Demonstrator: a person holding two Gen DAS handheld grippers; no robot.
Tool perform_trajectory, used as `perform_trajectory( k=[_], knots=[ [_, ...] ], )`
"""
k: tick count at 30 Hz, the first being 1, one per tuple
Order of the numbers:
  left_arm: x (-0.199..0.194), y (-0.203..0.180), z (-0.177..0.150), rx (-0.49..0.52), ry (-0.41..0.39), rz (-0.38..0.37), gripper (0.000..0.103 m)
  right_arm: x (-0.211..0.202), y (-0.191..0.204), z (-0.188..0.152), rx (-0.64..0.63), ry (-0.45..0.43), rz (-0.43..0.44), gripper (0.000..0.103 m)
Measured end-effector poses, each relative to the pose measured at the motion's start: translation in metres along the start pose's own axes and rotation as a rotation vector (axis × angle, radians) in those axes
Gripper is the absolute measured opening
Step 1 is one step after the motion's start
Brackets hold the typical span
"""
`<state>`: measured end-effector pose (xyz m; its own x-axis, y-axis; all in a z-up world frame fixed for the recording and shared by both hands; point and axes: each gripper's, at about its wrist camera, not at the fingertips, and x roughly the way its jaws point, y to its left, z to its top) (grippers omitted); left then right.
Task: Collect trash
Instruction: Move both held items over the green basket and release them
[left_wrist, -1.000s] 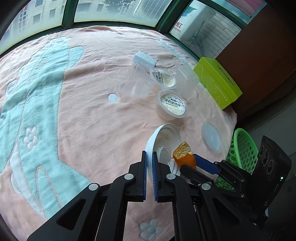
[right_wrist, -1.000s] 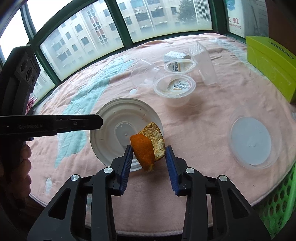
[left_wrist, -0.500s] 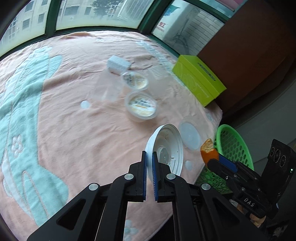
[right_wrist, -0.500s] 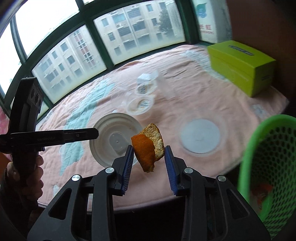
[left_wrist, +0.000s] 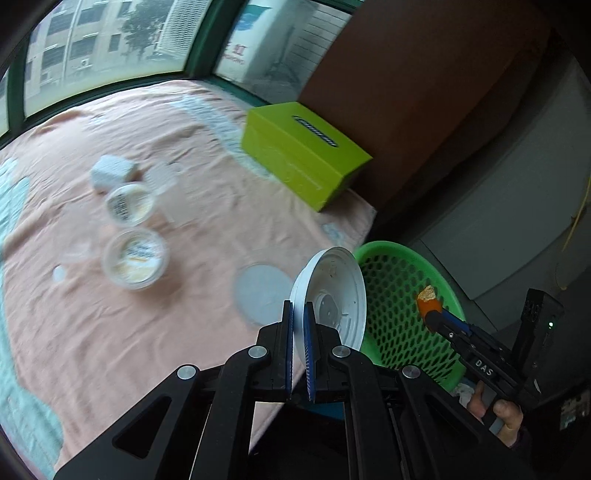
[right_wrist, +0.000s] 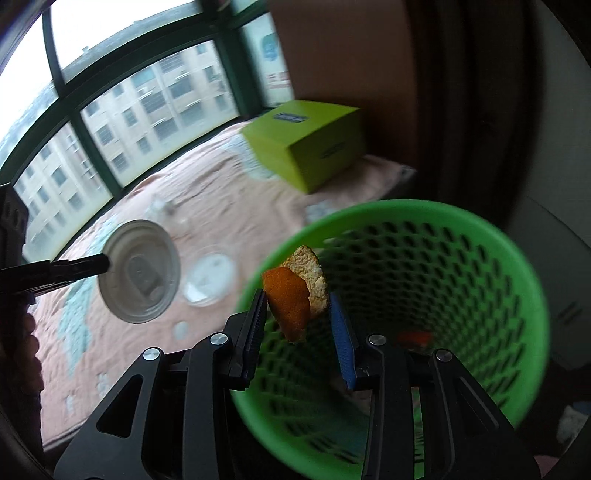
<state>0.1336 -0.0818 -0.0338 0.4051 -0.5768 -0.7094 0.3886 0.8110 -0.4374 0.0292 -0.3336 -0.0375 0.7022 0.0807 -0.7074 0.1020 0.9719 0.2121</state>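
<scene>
Right wrist view: right hand-held gripper (right_wrist: 298, 315) clenched on orange peel (right_wrist: 295, 291) above green basket (right_wrist: 532, 295) mouth, rim at 9 o'clock; release over centre; left hand-held gripper (left_wrist: 299, 325) grasping white lid (left_wrist: 332, 291), next in

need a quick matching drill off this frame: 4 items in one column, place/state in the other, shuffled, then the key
1. orange peel
2. white lid
3. green basket
4. yellow-green box

A. on the pink cloth, by the brown wall
B. gripped in the left gripper
C. off the table edge, holed walls
D. gripped in the right gripper, above the basket

Pairs: 1-D, 2-B, 3-C, 4-A
</scene>
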Motion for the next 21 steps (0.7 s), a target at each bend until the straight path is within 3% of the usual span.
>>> perform_trajectory(
  k=[8,21],
  knots=[
    [0.033,-0.049,0.010,0.081,0.045,-0.045,0.006,-0.011,-0.052,-0.002,0.127,-0.021,-0.052,0.049],
    [0.092,-0.106,-0.006,0.174,0.149,-0.035,0.006,-0.043,-0.071,-0.008,0.179,-0.086,-0.048,0.053]
  ],
)
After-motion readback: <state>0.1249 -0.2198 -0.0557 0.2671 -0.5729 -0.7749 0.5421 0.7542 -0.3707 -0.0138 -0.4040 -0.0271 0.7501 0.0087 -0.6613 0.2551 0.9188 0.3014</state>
